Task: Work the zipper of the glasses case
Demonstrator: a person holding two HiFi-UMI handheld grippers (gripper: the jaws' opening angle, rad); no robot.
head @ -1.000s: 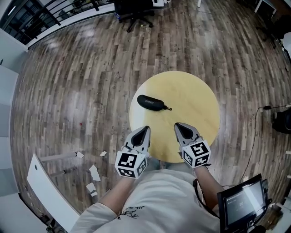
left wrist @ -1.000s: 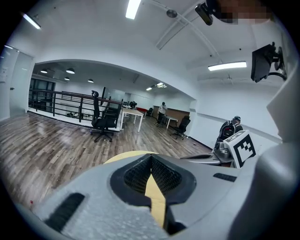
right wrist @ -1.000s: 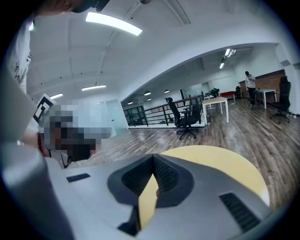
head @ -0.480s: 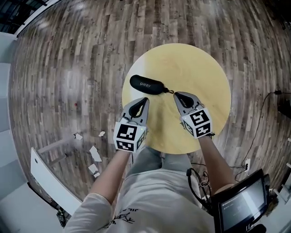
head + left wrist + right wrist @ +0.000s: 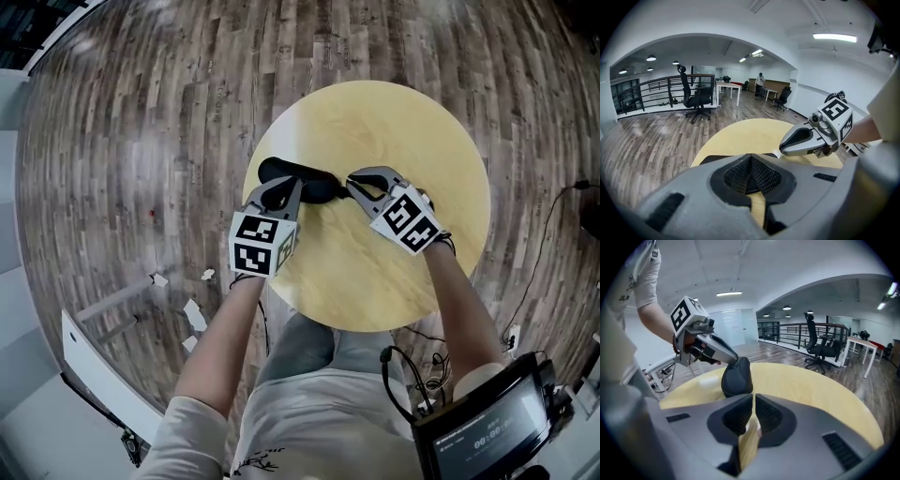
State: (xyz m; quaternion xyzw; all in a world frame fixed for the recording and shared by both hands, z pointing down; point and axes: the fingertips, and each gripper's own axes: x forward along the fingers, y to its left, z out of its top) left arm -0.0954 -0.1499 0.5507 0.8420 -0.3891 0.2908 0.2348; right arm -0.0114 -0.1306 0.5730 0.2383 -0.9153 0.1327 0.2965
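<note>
While half a second ago both grippers were hanging just short of the case (image 5: 319, 187), they are now lying right against it. The left gripper (image 5: 289, 187) is covering the case's left half with its tip. The right gripper (image 5: 354, 183) is meeting the case's right end, where the zipper pull was showing earlier. The case is sitting at about the same spot on the table (image 5: 403, 131), near the left edge, lengthwise between the two grippers.

In the left gripper view, the jaws are pressing together at their tips, with the dark case running crosswise just past them on both sides. In the right gripper view, the jaws are drawn in to a thin slit, and the case is lying end-on just beyond their tips. Whether the pull is caught in that slit is not showing.

White print was showing on the case's top earlier, and the left gripper is now lying across that part. Both cubes are showing black-and-white square markers, not words. Digits are glowing on the screen (image 5: 492, 427) at lower right, too small for reading.
</note>
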